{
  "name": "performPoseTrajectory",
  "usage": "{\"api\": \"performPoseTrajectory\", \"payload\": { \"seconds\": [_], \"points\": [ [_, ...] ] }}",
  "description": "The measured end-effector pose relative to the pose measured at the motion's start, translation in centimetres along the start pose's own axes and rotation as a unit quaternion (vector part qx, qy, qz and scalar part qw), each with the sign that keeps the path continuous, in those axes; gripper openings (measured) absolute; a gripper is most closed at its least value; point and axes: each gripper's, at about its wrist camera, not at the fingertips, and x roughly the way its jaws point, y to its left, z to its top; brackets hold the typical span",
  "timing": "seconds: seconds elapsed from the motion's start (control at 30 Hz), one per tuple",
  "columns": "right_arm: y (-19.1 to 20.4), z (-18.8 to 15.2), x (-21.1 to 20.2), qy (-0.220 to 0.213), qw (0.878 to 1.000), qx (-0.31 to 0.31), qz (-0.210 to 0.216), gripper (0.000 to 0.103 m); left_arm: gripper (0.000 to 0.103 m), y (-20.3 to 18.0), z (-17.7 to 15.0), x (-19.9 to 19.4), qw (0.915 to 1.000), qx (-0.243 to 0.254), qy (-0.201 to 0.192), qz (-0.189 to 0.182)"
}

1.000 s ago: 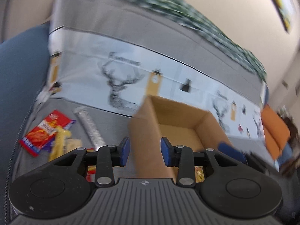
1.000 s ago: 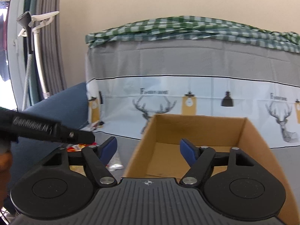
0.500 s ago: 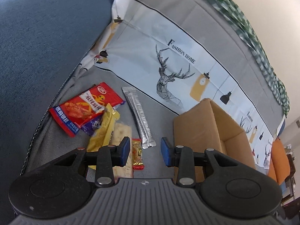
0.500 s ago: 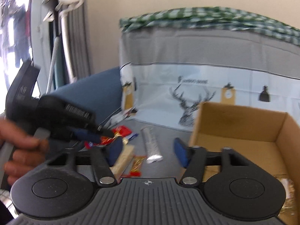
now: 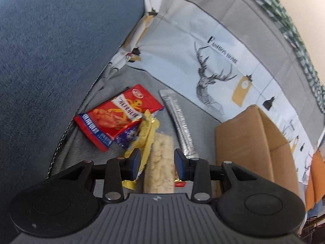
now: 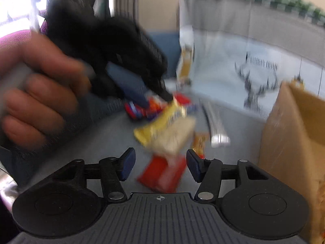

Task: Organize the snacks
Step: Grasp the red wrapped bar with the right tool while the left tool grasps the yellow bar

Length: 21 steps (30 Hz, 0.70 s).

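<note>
Snack packets [image 5: 121, 116]: about six; one box [image 5: 251, 142].

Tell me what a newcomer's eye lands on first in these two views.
First, the heap of snacks on the grey seat: a red packet, a yellow wrapper and a pale rice cracker bar overlapping, with a silver stick pack just right of them. The left tool hangs open over the bar. Right of the heap stands the open cardboard box.
</note>
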Motion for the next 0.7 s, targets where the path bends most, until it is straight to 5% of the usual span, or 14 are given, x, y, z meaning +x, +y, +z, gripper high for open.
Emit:
{"api": "performPoseTrajectory", "payload": {
  "seconds": [0.2, 0.4, 0.7],
  "points": [
    [-0.1, -0.2, 2.9, 0.042, 0.999, 0.031, 0.012, 0.076, 0.04, -0.2, 0.1, 1.4, 0.9997, 0.006, 0.01, 0.021],
    [-0.5, -0.8, 5.1, 0.088, 0.995, 0.046, 0.0, 0.076, 0.041, 0.0, 0.5, 3.2, 0.9988, -0.002, 0.021, 0.044],
    [-0.9, -0.9, 4.5, 0.086, 0.996, 0.036, 0.005, 0.051, 0.042, 0.3, 0.5, 4.6, 0.9976, 0.003, 0.037, 0.059]
  ]
}}
